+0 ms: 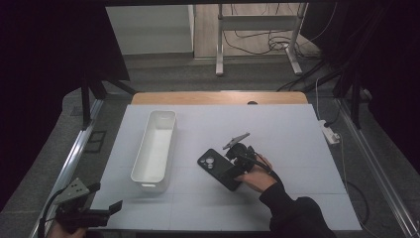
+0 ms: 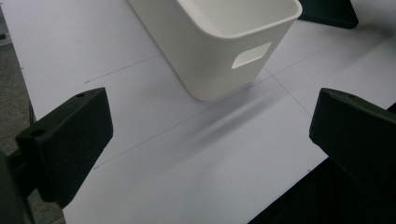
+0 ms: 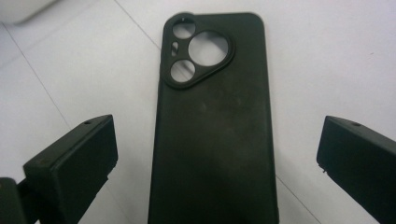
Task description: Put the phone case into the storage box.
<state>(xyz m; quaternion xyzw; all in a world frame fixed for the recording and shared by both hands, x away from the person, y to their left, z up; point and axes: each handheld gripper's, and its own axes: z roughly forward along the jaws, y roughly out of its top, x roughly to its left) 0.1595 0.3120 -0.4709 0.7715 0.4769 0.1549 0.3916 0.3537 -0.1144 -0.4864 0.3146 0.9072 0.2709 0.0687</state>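
Note:
A black phone case (image 1: 218, 168) lies flat on the white table sheet, camera cut-outs facing up. In the right gripper view the phone case (image 3: 215, 126) lies between the two jaws, which stand wide apart and clear of its edges. My right gripper (image 1: 236, 171) hovers low over the case's near end, open. A long white bin (image 1: 154, 148) stands left of the case, with nothing visible inside it. My left gripper (image 1: 111, 208) rests near the table's front left corner, open, its jaws pointing at the short end of the white bin (image 2: 219, 46) with its handle cut-out.
The white sheet (image 1: 297, 148) covers most of the wooden table. A white power strip (image 1: 330, 133) lies off the right edge. Metal rails run along both sides, and a stand's legs and cables are on the floor beyond the far edge.

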